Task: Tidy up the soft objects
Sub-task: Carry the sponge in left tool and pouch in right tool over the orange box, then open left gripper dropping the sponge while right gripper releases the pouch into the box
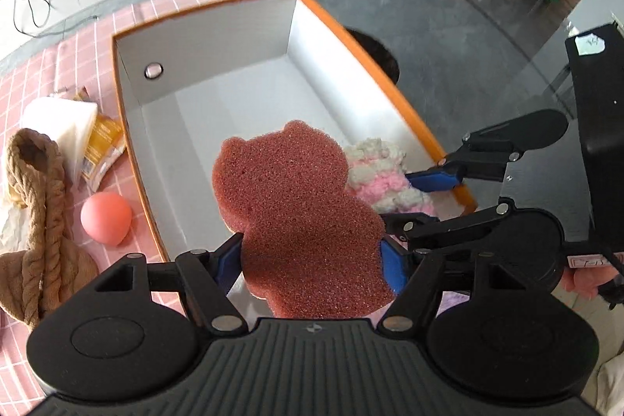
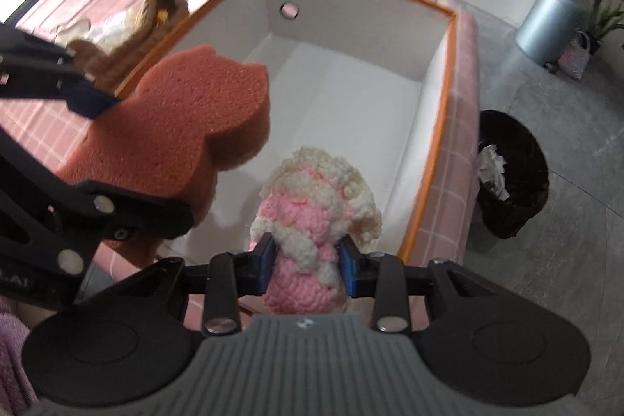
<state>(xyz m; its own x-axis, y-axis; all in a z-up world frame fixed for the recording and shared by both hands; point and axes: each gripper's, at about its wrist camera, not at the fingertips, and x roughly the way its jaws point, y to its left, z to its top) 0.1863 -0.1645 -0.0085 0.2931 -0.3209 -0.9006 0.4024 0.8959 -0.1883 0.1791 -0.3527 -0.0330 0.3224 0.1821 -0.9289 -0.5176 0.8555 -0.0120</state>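
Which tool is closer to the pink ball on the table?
Left. The left tool, holding the bear sponge, hangs beside the pink ball. The right tool is across the box, farther away.

Both grippers [image 1: 312, 260] [image 2: 306, 266] angled down, jaws clamped.

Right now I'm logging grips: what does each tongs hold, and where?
Left tongs: reddish-brown bear-shaped sponge, pinched at its narrow waist. Right tongs: pink-and-cream fluffy knitted piece, near its lower end.

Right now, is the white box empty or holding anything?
Empty: the white box shows bare floor; sponge and fluffy item hang above, gripped.
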